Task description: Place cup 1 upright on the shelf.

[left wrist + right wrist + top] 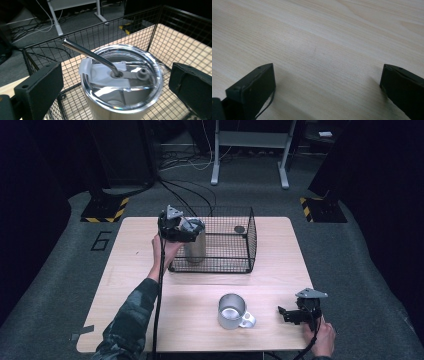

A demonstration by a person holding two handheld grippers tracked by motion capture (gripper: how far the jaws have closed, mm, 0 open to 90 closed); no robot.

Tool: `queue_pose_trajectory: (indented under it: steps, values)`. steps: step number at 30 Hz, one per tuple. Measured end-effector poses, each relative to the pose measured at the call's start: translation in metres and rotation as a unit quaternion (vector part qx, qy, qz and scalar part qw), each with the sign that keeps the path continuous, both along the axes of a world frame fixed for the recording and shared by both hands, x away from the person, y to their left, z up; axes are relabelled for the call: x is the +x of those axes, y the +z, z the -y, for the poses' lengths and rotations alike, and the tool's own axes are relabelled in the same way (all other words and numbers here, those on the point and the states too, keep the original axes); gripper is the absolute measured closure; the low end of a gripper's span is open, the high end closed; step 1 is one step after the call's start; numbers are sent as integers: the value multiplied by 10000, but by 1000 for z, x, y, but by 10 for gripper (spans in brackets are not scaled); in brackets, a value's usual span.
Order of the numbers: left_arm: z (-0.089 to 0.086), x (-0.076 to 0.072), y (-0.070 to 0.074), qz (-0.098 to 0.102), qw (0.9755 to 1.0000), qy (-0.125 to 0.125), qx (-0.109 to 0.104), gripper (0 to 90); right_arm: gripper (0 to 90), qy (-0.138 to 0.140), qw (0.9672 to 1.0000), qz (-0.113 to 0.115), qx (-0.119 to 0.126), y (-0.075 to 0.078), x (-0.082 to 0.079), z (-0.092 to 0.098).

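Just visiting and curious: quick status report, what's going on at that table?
Left gripper open, jaws either side of lidded steel tumbler in wire basket. Right gripper open, idle by mug. Bent straw in lid.

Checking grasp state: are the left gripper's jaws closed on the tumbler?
No. In the left gripper view the left gripper has its jaws spread wide, either side of the tumbler, with gaps showing.

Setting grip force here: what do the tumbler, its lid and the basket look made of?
Tumbler: looks like brushed stainless steel, with a grey satin sheen. Lid: probably clear plastic, since the inside shows through it; the straw looks like polished metal. Basket: thin wire mesh with a matte black coating.
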State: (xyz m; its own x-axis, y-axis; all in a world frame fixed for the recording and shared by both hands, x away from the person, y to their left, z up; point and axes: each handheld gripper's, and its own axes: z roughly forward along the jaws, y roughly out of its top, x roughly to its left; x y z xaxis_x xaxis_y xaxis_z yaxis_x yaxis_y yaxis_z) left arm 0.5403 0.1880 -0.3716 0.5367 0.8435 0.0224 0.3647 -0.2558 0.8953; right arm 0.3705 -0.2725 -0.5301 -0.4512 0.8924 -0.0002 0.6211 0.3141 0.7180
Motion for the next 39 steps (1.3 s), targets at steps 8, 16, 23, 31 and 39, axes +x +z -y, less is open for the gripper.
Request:
queue_pose_trajectory:
  steps: [8,16,23,31,39]
  values:
    - [-14,-32,6,139,9995,-230,174,0,0,6,10000,1,-5,0,0,0]
    - [-36,-67,1,256,9991,-279,164,0,0,4,10000,-1,-1,0,0,0]
    - [-56,-87,-12,186,9994,-237,160,0,0,1,10000,0,-2,0,0,0]
    - [-73,-108,-26,158,9992,-176,328,0,0,-1,10000,-1,1,0,0,0]
    - [-99,-120,-52,-21,9995,144,278,0,0,-1,10000,-1,2,0,0,0]
